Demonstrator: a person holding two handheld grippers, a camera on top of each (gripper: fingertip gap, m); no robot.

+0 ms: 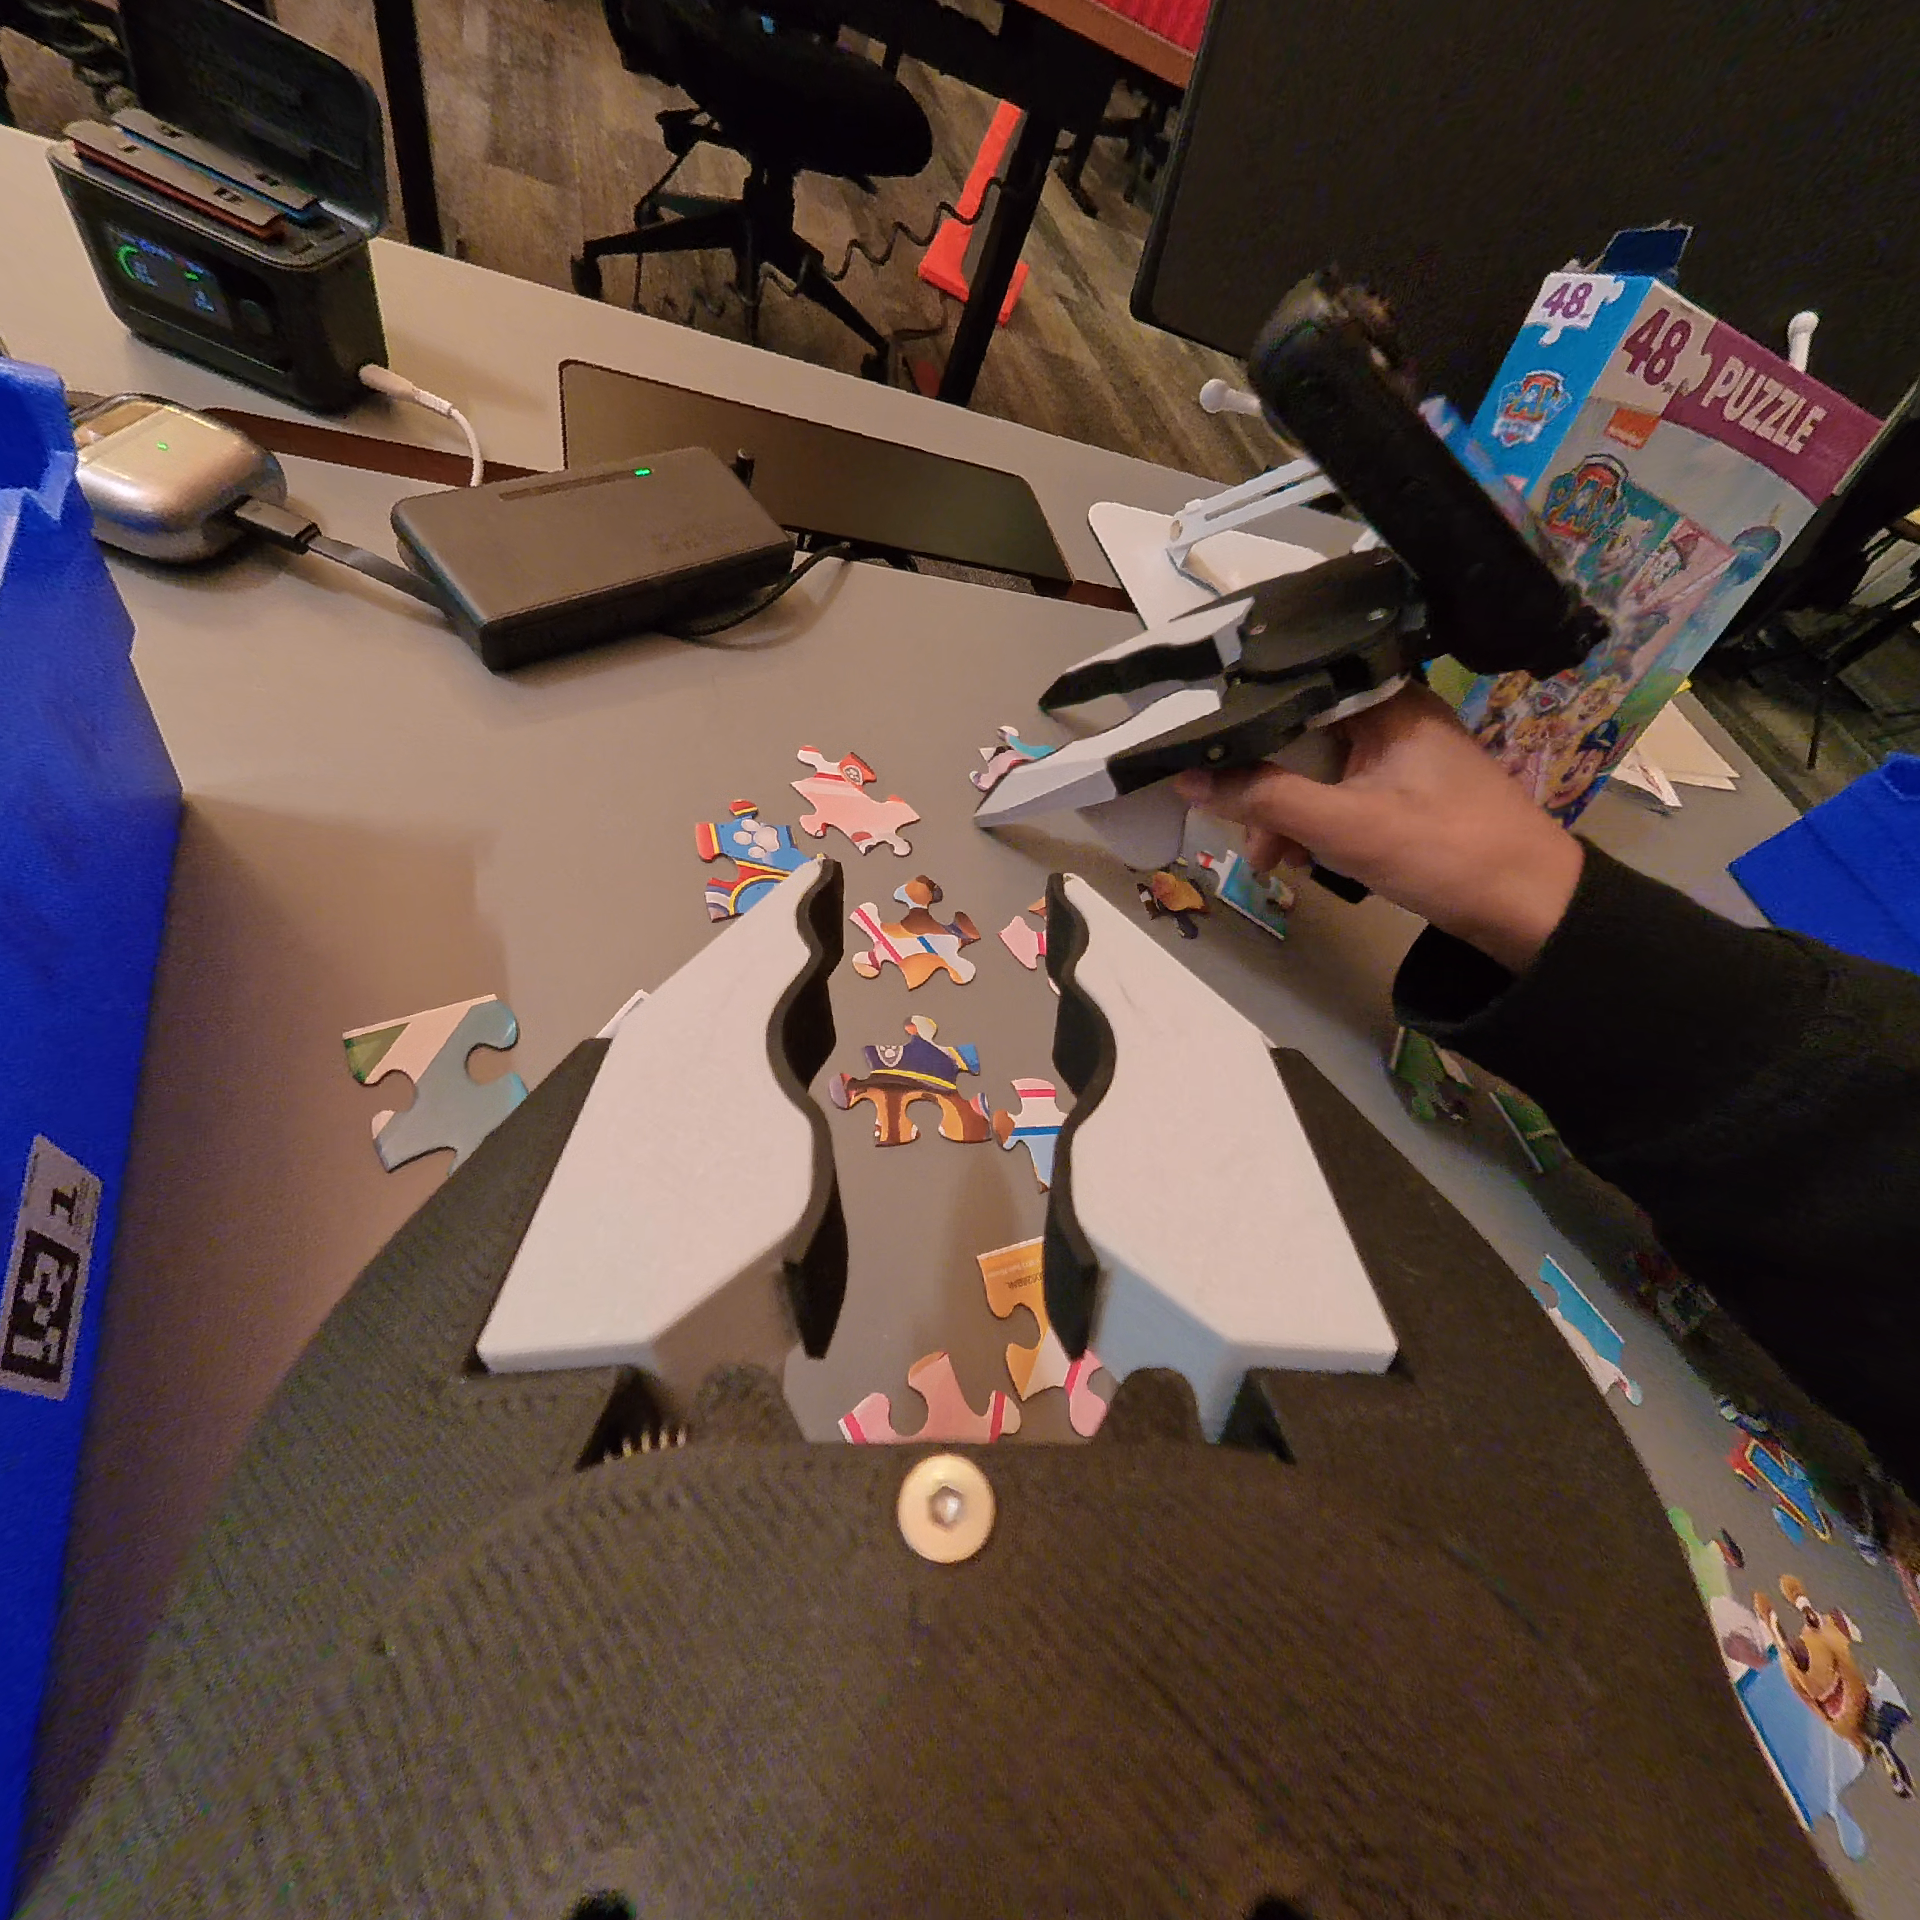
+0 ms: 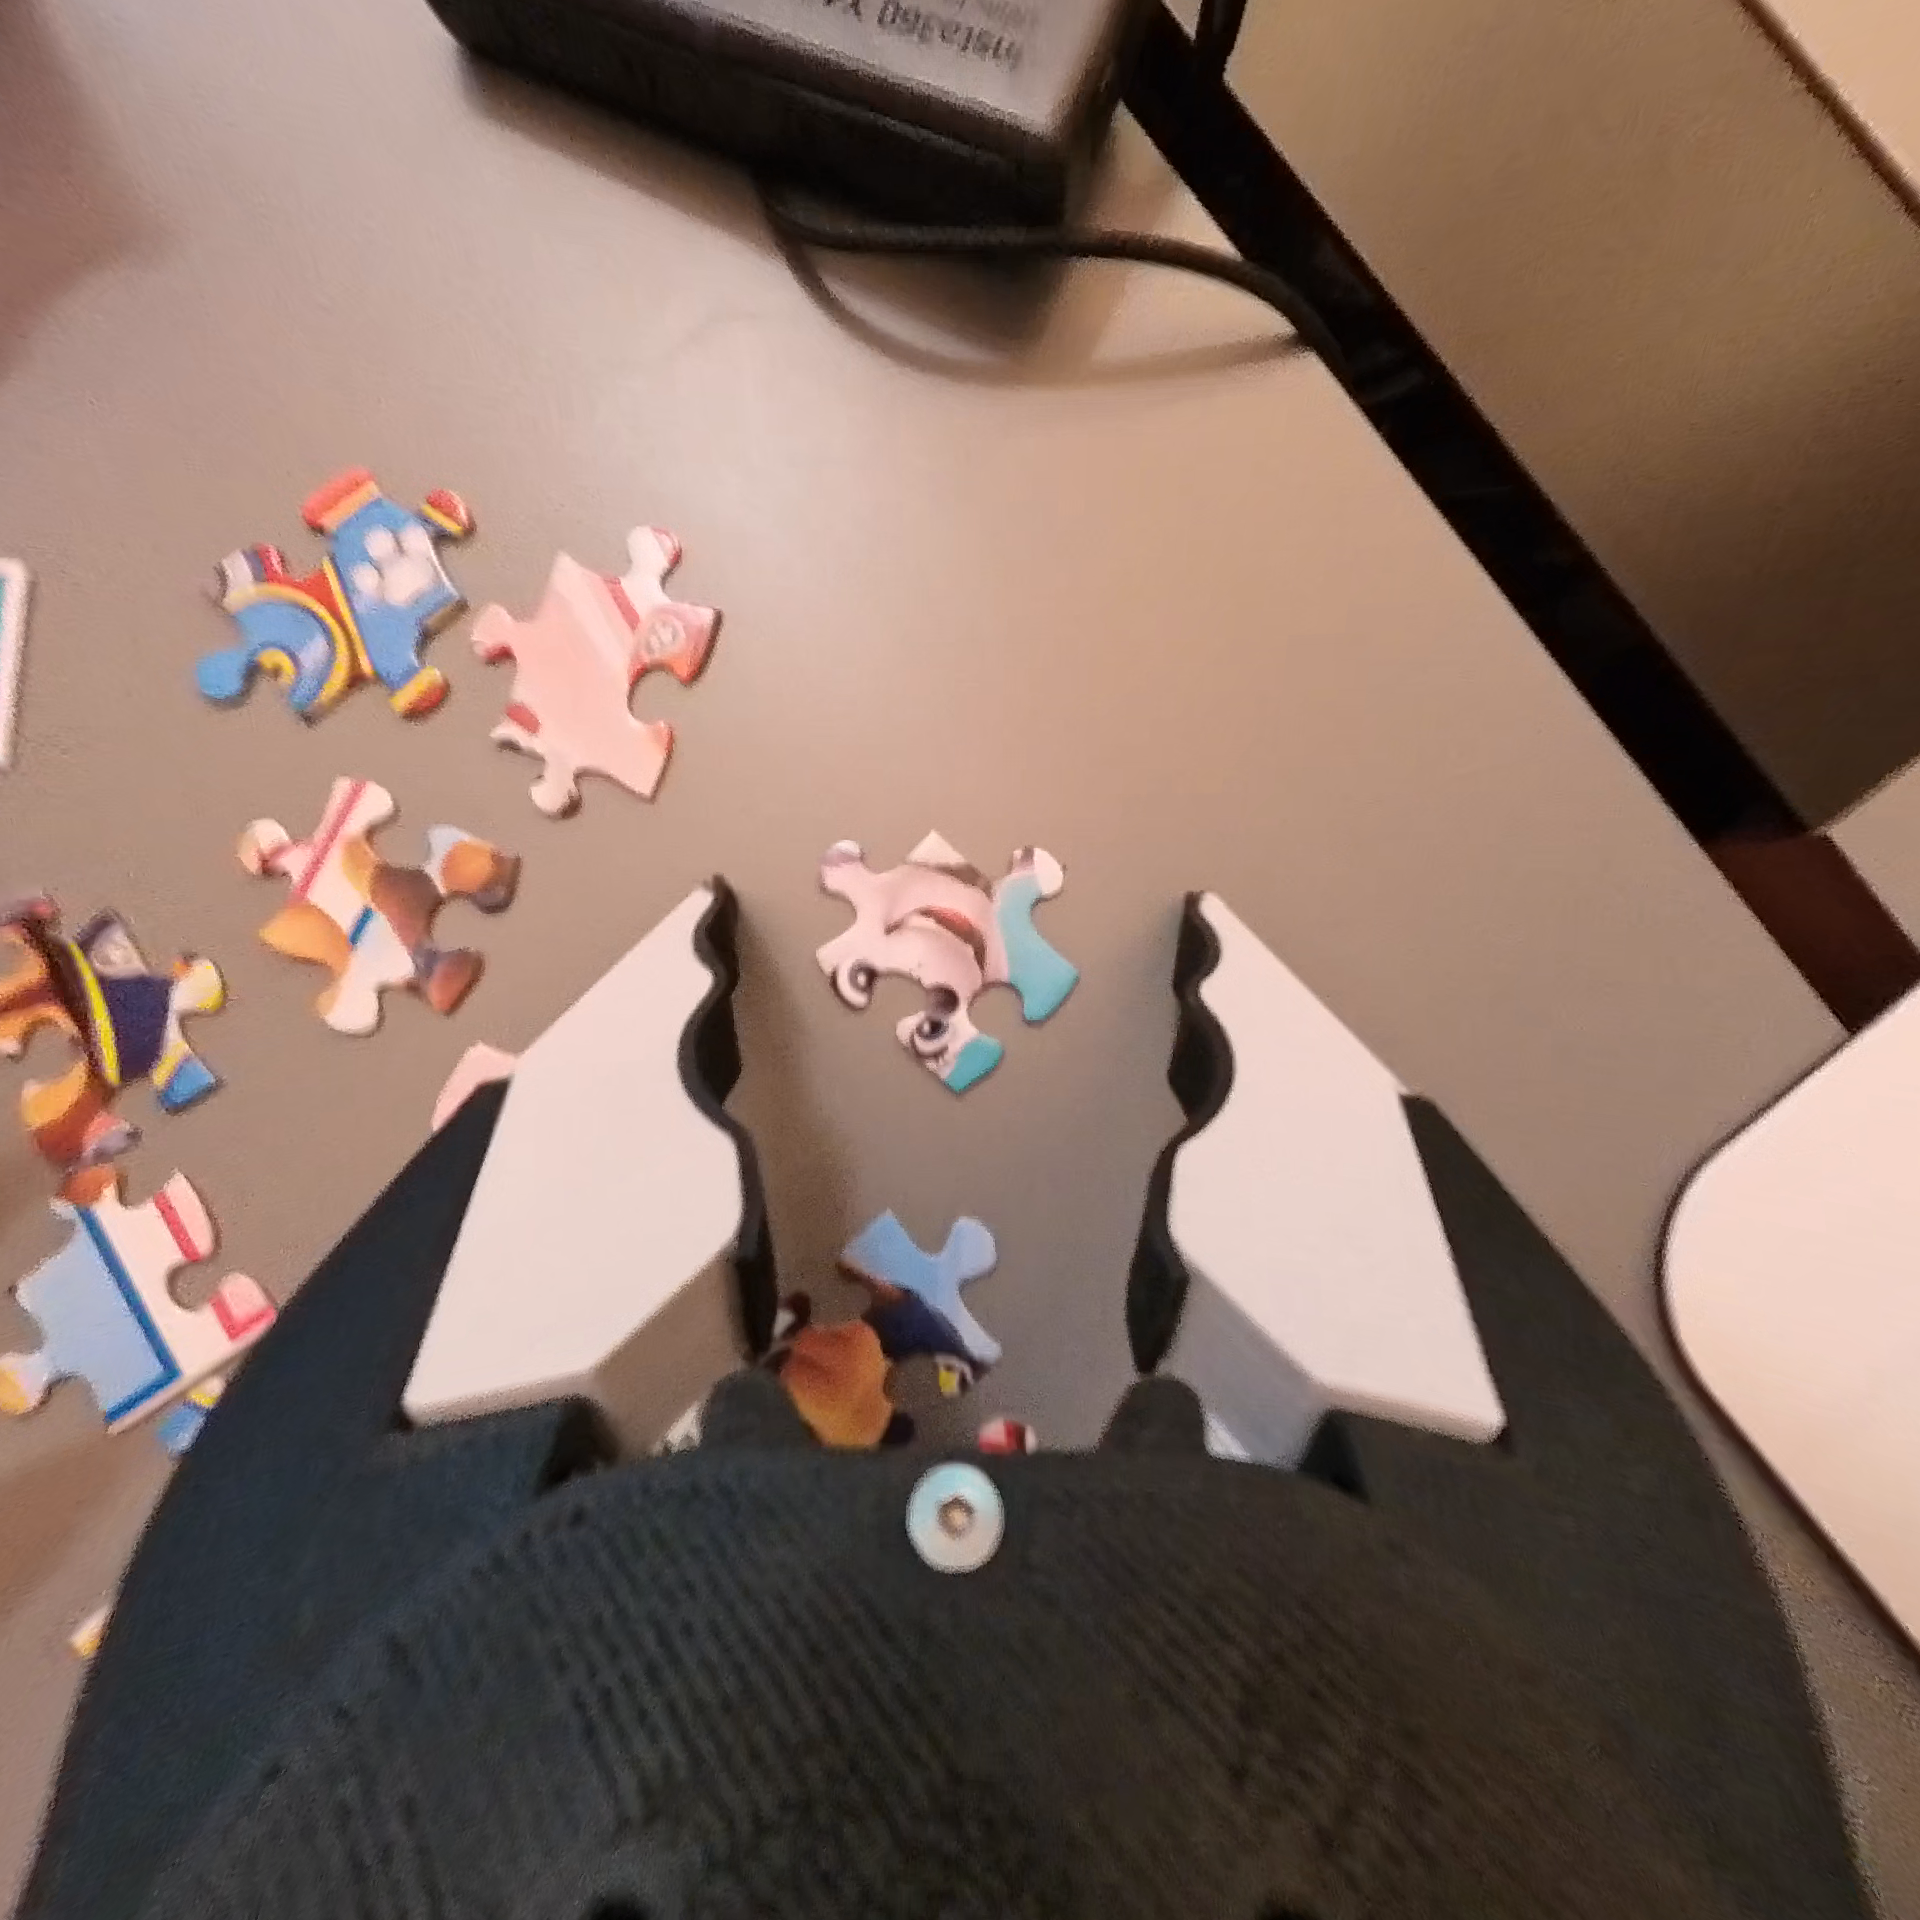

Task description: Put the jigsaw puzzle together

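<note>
A: Puzzle piece (image 2: 951, 951), white and teal, lies flat on the grey table (image 2: 935, 468), between my right gripper (image 2: 956, 909)'s wide-open fingers, not touching.
B: My left gripper (image 1: 943, 883)?
A: Half open, empty, above more pieces.

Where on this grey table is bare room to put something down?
Bare table lies between the black power brick and the blue paw-print puzzle piece, reaching left to the blue bin. It is crowded around the left tool and under the right tool.
</note>
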